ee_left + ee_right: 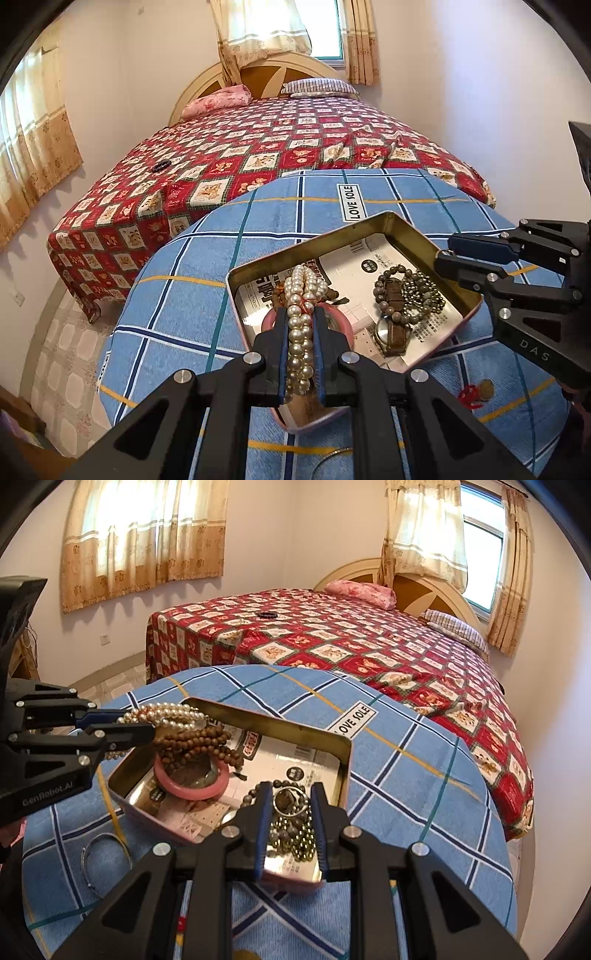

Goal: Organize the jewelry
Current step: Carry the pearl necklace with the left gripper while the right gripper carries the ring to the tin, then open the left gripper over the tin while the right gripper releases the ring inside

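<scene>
The left gripper (303, 325) is squeezing the floppy pearl necklace (301, 332), bunched so it won't slip; the right gripper (290, 801) holds a small silver ring (290, 800).

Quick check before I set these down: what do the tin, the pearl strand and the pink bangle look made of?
Tin: thin sheet metal, gold-toned, mirror-glossy inner walls that reflect the contents.
Pearl strand: cream beads with soft lustre; real or imitation pearl, impossible to tell.
Pink bangle: smooth, opaque, slightly glossy; probably plastic or resin, possibly stone.
</scene>
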A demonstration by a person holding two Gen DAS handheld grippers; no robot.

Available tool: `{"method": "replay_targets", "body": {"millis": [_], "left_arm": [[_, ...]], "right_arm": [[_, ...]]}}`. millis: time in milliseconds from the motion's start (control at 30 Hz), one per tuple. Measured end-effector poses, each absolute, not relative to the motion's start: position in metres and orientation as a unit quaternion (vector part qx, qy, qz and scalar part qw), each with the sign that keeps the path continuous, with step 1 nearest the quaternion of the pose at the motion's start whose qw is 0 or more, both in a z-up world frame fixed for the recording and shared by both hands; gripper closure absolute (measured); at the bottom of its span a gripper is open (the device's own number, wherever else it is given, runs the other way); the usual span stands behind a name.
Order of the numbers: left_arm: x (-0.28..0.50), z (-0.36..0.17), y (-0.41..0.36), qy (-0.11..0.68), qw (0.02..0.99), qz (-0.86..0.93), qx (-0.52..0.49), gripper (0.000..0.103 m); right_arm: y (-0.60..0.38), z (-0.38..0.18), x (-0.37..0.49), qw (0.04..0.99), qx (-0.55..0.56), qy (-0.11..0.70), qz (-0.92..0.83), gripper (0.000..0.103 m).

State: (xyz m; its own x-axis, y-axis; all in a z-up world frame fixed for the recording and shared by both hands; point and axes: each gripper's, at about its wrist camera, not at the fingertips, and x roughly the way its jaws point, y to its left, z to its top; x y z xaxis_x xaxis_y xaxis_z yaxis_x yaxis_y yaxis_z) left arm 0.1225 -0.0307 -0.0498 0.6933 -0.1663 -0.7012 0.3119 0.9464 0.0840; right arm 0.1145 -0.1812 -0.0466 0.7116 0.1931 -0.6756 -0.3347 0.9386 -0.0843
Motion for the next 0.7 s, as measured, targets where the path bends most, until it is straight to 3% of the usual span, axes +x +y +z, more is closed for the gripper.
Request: {"method": "replay_targets", "body": {"millis": [700], "left_arm": [[0.146,-0.068,-0.04,0.388,0.905,-0.131,0.113,0.092]], "right_arm": [[-0.174,-0.066,0.142,0.914,-0.106,0.367,0.135,0.079]]}}
